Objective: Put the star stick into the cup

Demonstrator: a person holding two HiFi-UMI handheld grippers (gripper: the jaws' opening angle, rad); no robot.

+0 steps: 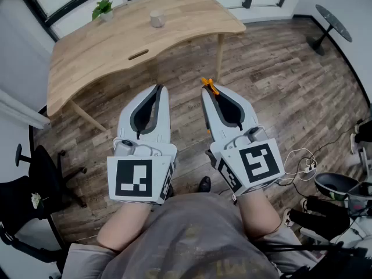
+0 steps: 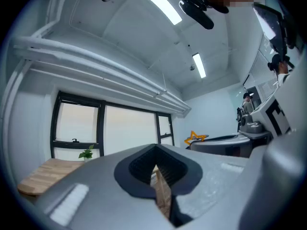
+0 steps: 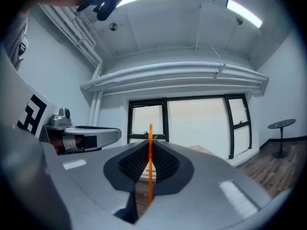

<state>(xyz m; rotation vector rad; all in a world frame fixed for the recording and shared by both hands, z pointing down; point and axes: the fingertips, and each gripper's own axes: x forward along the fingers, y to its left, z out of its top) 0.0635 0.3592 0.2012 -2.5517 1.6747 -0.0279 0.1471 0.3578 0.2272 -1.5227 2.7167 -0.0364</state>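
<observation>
Cup [image 1: 157,18] stands upright near the far edge of the wooden counter [image 1: 174,39], well apart from both tools; its inside cannot be seen from here. A potted plant [image 1: 103,7] sits at the counter's far left corner. The right tool [image 1: 207,93] is clenched on the orange stick [image 1: 209,86], which runs thin between its pads with the star end poking past the tips. The left tool [image 1: 158,89] is closed, pads together. Both hover side by side over the wood floor [image 1: 273,68].
</observation>
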